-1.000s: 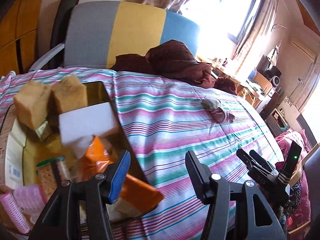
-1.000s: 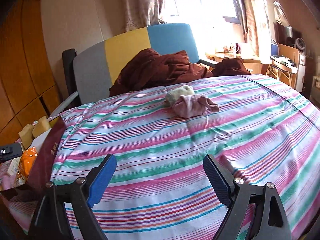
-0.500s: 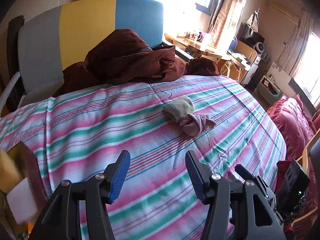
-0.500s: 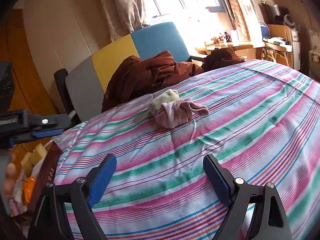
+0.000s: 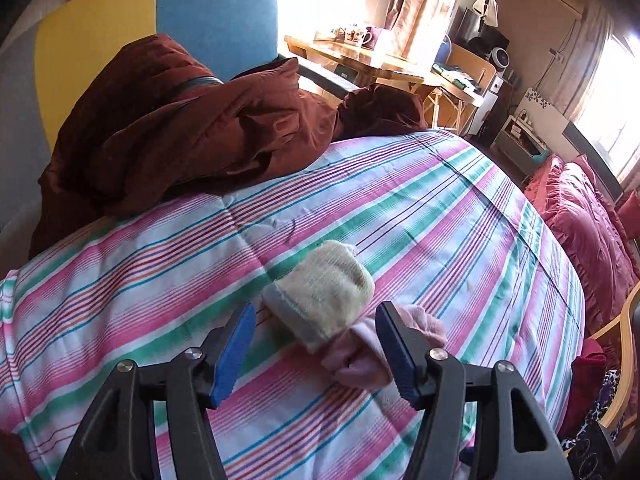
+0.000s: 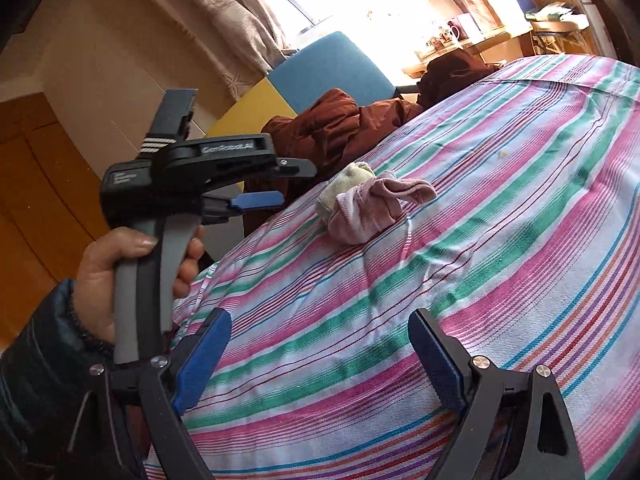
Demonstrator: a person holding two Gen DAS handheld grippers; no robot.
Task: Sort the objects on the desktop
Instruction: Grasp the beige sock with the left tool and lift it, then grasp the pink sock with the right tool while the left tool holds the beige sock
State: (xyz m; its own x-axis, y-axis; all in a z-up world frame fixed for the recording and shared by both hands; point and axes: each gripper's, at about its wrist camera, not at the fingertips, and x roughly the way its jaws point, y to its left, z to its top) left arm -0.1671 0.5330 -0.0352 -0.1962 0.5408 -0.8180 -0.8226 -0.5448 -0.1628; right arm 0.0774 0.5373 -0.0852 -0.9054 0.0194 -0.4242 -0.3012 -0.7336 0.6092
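A yellow sock [image 5: 326, 292] and a pink sock [image 5: 362, 356] lie bundled together on the striped bedspread [image 5: 440, 216]. My left gripper [image 5: 316, 344] is open, its blue-padded fingers standing on either side of the bundle without touching it. From the right wrist view the same yellow sock [image 6: 346, 184] and pink sock [image 6: 372, 210] rest mid-bed, and the left gripper [image 6: 276, 186], held by a hand [image 6: 116, 276], hovers just left of them. My right gripper [image 6: 320, 360] is open over bare bedspread [image 6: 500, 184], well short of the socks.
A brown jacket [image 5: 192, 128] is heaped against a grey, yellow and blue chair back [image 5: 160, 16] behind the bed. A wooden desk [image 5: 384, 64] with mugs stands by the window. Red bedding [image 5: 588, 224] lies off the right edge.
My left gripper has swung away from the box of items at the left and closed in on the socks, which now sit between its fingers. The right gripper tilted and stayed open.
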